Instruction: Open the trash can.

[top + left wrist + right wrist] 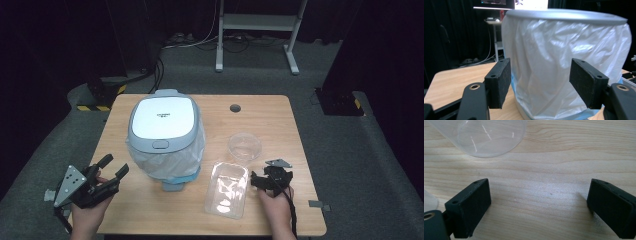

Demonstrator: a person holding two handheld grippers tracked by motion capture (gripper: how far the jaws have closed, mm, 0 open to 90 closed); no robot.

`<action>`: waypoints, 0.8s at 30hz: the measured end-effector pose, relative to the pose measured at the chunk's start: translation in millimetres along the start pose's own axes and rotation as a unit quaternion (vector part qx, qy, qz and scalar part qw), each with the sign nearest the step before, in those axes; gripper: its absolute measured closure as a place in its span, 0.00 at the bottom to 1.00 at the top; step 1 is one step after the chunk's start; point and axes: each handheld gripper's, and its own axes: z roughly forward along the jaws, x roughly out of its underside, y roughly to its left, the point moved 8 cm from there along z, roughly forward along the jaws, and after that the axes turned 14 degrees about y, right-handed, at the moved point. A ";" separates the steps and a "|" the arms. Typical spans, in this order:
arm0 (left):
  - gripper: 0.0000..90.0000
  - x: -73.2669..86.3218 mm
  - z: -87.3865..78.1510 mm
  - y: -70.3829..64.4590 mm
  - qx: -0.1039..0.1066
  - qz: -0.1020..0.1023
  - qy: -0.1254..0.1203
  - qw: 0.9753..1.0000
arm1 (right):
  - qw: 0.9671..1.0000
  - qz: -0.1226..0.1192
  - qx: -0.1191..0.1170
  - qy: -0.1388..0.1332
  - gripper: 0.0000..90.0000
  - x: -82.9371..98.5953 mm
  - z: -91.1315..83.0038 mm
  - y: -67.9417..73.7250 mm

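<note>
- Clear round bowl (244, 146) on the surface (260, 115), just ahead of the right gripper (260, 181) and slightly to its left, apart from it; in the right gripper view, bowl (482, 136) at the upper left, beyond the open span of the jaws.
- Clear rectangular tray (226, 190) flat on the surface, just beside the right gripper on its left; near but apart from the bowl.
- Right gripper low over the wood, jaws spread wide, nothing between them but bare surface (541, 195).
- Left gripper (107, 172) held at the near left corner, jaws also apart and empty; aimed at the bin (165, 137), which stands just ahead and to its right.
- In the left gripper view, white bag liner (566, 67) draped over the bin wall, close in front of the pads, under the grey lid rim (574, 16).
- Likely step: reaching for the bowl or tray to move it to the bin, lid closed for now.
- Risks: thin clear plastic hard to judge, so jaws closing off the rim and skidding the bowl away; squeezing too hard and buckling or flicking the light tray; left pads snagging the loose liner and dragging the bin; trailing cable (291, 210) brushing the tray.
</note>
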 end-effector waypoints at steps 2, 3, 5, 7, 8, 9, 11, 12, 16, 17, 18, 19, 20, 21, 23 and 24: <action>0.39 -5.6 -1.8 -2.8 0.001 0.004 -0.002 1.000 | 1.000 0.000 0.000 0.000 0.06 0.0 0.0 0.0; 0.39 -11.5 -3.6 -5.5 0.003 0.009 -0.005 1.000 | 1.000 0.000 0.000 0.000 0.06 0.0 0.0 0.0; 0.41 -15.3 -4.6 -6.9 0.004 0.011 -0.008 1.000 | 1.000 0.000 0.000 0.000 0.06 0.0 0.0 0.0; 0.41 -20.6 -6.3 -8.5 0.007 0.013 -0.012 1.000 | 1.000 0.000 0.000 0.000 0.06 0.0 0.0 0.0; 0.42 -24.2 -7.2 -9.7 0.010 0.012 -0.015 1.000 | 1.000 0.000 0.000 0.000 0.06 0.0 0.0 0.0; 0.43 -28.5 -8.1 -11.7 0.015 0.012 -0.017 1.000 | 1.000 0.000 0.000 0.000 0.06 0.0 0.0 0.0; 0.45 -31.2 -8.4 -12.9 0.017 0.014 -0.018 1.000 | 1.000 0.000 0.000 0.000 0.06 0.0 0.0 0.0; 0.46 -34.8 -8.7 -14.7 0.019 0.015 -0.019 1.000 | 1.000 0.000 0.000 0.000 0.06 0.0 0.0 0.0; 0.54 -42.8 -8.3 -19.4 0.028 0.015 -0.023 0.999 | 1.000 0.000 0.000 0.000 0.06 0.0 0.0 0.0; 0.55 -44.6 -7.9 -20.3 0.030 0.016 -0.023 0.999 | 1.000 0.000 0.000 0.000 0.06 0.0 0.0 0.0; 0.56 -46.3 -7.2 -21.3 0.032 0.015 -0.023 0.999 | 1.000 0.000 0.000 0.000 0.06 0.0 0.0 0.0; 0.59 -48.0 -6.4 -22.4 0.033 0.016 -0.022 0.999 | 1.000 0.000 0.000 0.000 0.06 0.0 -0.1 0.0; 0.60 -49.8 -5.6 -23.6 0.034 0.017 -0.022 0.999 | 1.000 0.000 0.000 0.000 0.06 0.0 -0.1 0.0; 0.61 -51.6 -4.8 -25.0 0.034 0.017 -0.022 0.999 | 1.000 -0.001 0.000 0.000 0.06 0.0 -0.1 0.0; 0.65 -54.8 -3.6 -27.9 0.038 0.021 -0.022 0.999 | 1.000 -0.001 0.000 0.000 0.06 0.0 -0.1 0.1; 0.66 -56.4 -3.0 -29.4 0.040 0.022 -0.023 0.999 | 1.000 -0.001 0.000 0.000 0.06 0.0 -0.1 0.0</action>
